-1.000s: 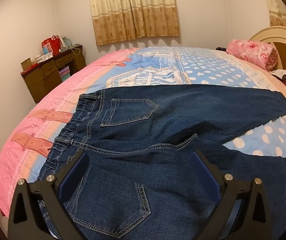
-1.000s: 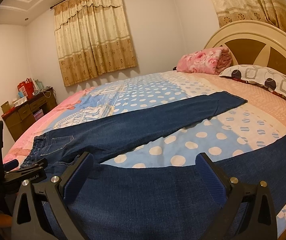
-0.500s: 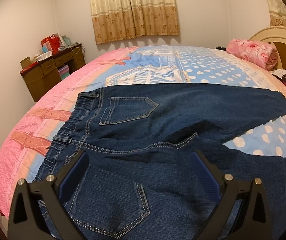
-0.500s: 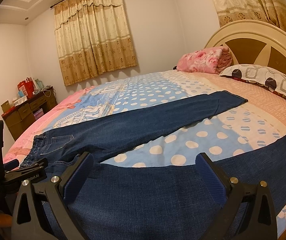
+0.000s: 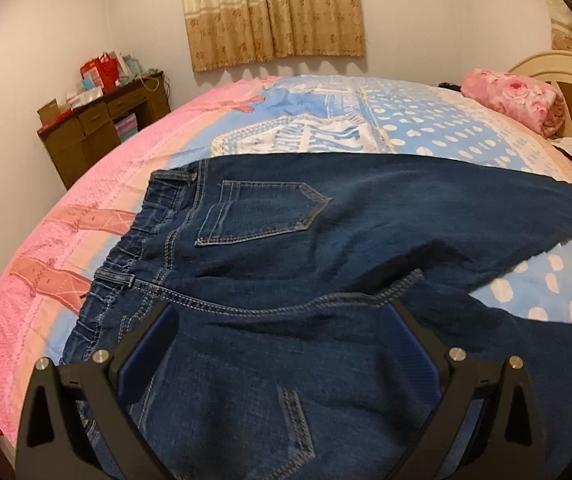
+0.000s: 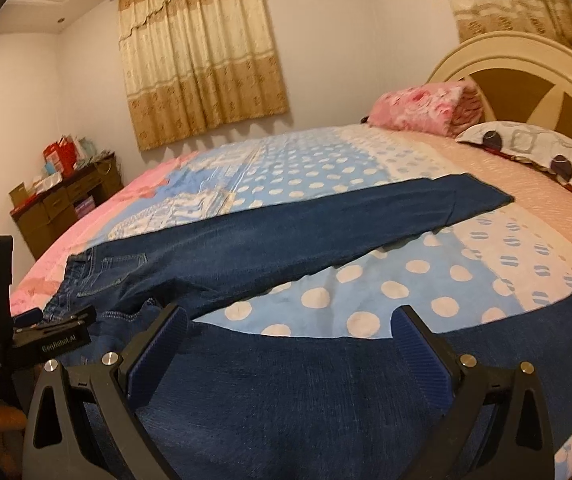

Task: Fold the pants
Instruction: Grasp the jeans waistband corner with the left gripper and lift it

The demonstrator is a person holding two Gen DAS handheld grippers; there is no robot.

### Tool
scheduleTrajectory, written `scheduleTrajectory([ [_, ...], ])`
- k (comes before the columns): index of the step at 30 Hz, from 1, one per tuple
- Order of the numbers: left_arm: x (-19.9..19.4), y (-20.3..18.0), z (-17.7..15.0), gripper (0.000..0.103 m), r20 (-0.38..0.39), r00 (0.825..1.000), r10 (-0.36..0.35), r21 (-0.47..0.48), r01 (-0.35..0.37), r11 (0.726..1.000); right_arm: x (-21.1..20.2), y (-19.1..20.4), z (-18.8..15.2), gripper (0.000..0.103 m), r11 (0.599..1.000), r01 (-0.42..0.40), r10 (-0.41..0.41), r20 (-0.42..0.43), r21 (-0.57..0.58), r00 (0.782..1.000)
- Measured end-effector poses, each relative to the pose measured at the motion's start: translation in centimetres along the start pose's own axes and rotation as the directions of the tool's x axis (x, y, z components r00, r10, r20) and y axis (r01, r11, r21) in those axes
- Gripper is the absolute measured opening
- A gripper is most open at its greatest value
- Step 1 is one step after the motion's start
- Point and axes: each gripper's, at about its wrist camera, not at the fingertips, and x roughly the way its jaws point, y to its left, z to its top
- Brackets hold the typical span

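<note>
Dark blue jeans [image 5: 326,240] lie spread flat on the bed, back pockets up, waistband toward the left edge. The two legs splay apart, with the far leg [image 6: 326,232] reaching toward the headboard and the near leg [image 6: 286,392] running along the front. My left gripper [image 5: 281,344] hovers open over the seat, just below the centre seam. My right gripper [image 6: 290,344] hangs open above the near leg's upper edge. Nothing sits between either pair of fingers. The left gripper's body [image 6: 25,340] shows at the left of the right wrist view.
The bed [image 5: 406,120] has a pink, blue and polka-dot cover. A folded pink floral blanket [image 6: 426,108] and a patterned pillow [image 6: 534,152] lie by the headboard [image 6: 526,76]. A brown cabinet [image 5: 97,128] with clutter stands by the left wall.
My left gripper has dipped forward toward the jeans, so the near back pocket has slid lower in its view. My right gripper has shifted slightly forward over the near leg. Both stay open.
</note>
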Motion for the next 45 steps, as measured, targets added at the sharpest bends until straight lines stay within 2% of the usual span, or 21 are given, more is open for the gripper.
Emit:
scheduleTrajectory([
  [6, 2.8, 2.9, 4.4, 0.102, -0.062, 0.998, -0.024, -0.117, 0.016, 0.993, 2.9, -0.9, 1.4, 0.102, 0.999, -0.010, 0.008, -0.049, -0.034, 0.999],
  [10, 6.3, 5.3, 9.5, 0.090, -0.120, 0.992, 0.044, -0.284, -0.077, 0.956, 4.7, -1.8, 2.3, 0.102, 0.999, -0.033, 0.033, -0.067, -0.006, 0.997],
  [13, 9.9, 6.9, 12.9, 0.088, -0.211, 0.973, 0.095, -0.457, -0.184, 0.870, 5.8, -2.2, 2.4, 0.102, 0.999, -0.054, 0.054, -0.079, 0.006, 0.995],
  [15, 12.2, 7.6, 14.1, 0.083, -0.269, 0.957, 0.111, -0.570, -0.251, 0.782, 6.4, -2.5, 2.2, 0.102, 0.998, -0.064, 0.065, -0.091, 0.014, 0.994],
  [16, 13.4, 7.6, 14.6, 0.082, -0.293, 0.948, 0.124, -0.628, -0.289, 0.722, 6.7, -2.7, 2.2, 0.102, 0.998, -0.066, 0.067, -0.096, 0.017, 0.993],
  [18, 14.8, 7.3, 15.1, 0.082, -0.322, 0.931, 0.172, -0.675, -0.353, 0.648, 7.2, -3.5, 2.1, 0.102, 0.998, -0.060, 0.063, -0.105, 0.027, 0.992],
  [19, 16.0, 6.9, 15.7, 0.082, -0.355, 0.911, 0.209, -0.677, -0.404, 0.615, 7.4, -3.9, 2.1, 0.102, 0.998, -0.056, 0.060, -0.110, 0.034, 0.992],
  [23, 20.1, 5.6, 16.9, 0.074, -0.467, 0.830, 0.304, -0.615, -0.553, 0.563, 8.4, -5.9, 2.0, 0.102, 0.997, -0.032, 0.040, -0.132, 0.064, 0.990],
  [25, 22.1, 5.7, 16.8, 0.073, -0.516, 0.798, 0.311, -0.599, -0.596, 0.535, 8.7, -6.6, 1.9, 0.102, 0.997, -0.019, 0.028, -0.136, 0.070, 0.990],
  [27, 23.2, 6.1, 16.3, 0.071, -0.538, 0.783, 0.311, -0.601, -0.615, 0.510, 9.1, -7.3, 1.8, 0.102, 0.997, -0.009, 0.021, -0.142, 0.081, 0.990],
  [29, 23.4, 6.4, 15.6, 0.065, -0.523, 0.787, 0.326, -0.622, -0.615, 0.485, 9.6, -7.8, 1.7, 0.102, 0.995, -0.006, 0.020, -0.151, 0.096, 0.988],
  [31, 23.7, 6.6, 15.2, 0.048, -0.509, 0.801, 0.316, -0.636, -0.597, 0.490, 10.0, -7.9, 1.5, 0.102, 0.995, -0.006, 0.022, -0.159, 0.100, 0.987],
  [32, 23.6, 6.5, 15.1, 0.044, -0.494, 0.809, 0.318, -0.632, -0.585, 0.508, 10.4, -8.0, 1.4, 0.102, 0.995, -0.004, 0.021, -0.166, 0.101, 0.986],
  [34, 23.7, 5.9, 15.2, 0.012, -0.449, 0.838, 0.309, -0.612, -0.541, 0.577, 10.6, -8.1, 1.1, 0.102, 0.994, -0.003, 0.022, -0.173, 0.111, 0.985],
  [37, 22.9, 5.3, 15.5, 0.012, -0.433, 0.842, 0.321, -0.587, -0.534, 0.608, 11.0, -8.1, 1.0, 0.102, 0.991, -0.009, 0.034, -0.186, 0.131, 0.982],
  [39, 21.7, 5.2, 15.7, 0.017, -0.402, 0.854, 0.329, -0.603, -0.518, 0.607, 10.9, -7.9, 0.9, 0.102, 0.992, -0.014, 0.038, -0.185, 0.125, 0.982],
  [41, 20.0, 5.2, 16.1, 0.025, -0.361, 0.849, 0.385, -0.635, -0.526, 0.566, 10.7, -7.7, 1.0, 0.102, 0.993, -0.013, 0.033, -0.176, 0.114, 0.984],
  [42, 19.4, 5.2, 16.3, 0.048, -0.348, 0.847, 0.401, -0.656, -0.526, 0.542, 10.7, -7.7, 1.0, 0.102, 0.994, -0.013, 0.033, -0.175, 0.112, 0.984],
  [43, 18.8, 5.4, 16.5, 0.084, -0.345, 0.844, 0.411, -0.685, -0.526, 0.504, 10.8, -7.6, 1.0, 0.102, 0.994, -0.015, 0.034, -0.177, 0.112, 0.984],
  [44, 18.6, 5.7, 16.8, 0.098, -0.360, 0.833, 0.420, -0.707, -0.537, 0.460, 10.9, -7.6, 1.1, 0.102, 0.993, -0.016, 0.037, -0.180, 0.113, 0.983],
  [45, 18.3, 5.9, 16.9, 0.103, -0.378, 0.814, 0.441, -0.724, -0.556, 0.408, 11.0, -7.6, 1.1, 0.102, 0.993, -0.018, 0.038, -0.181, 0.114, 0.983],
])
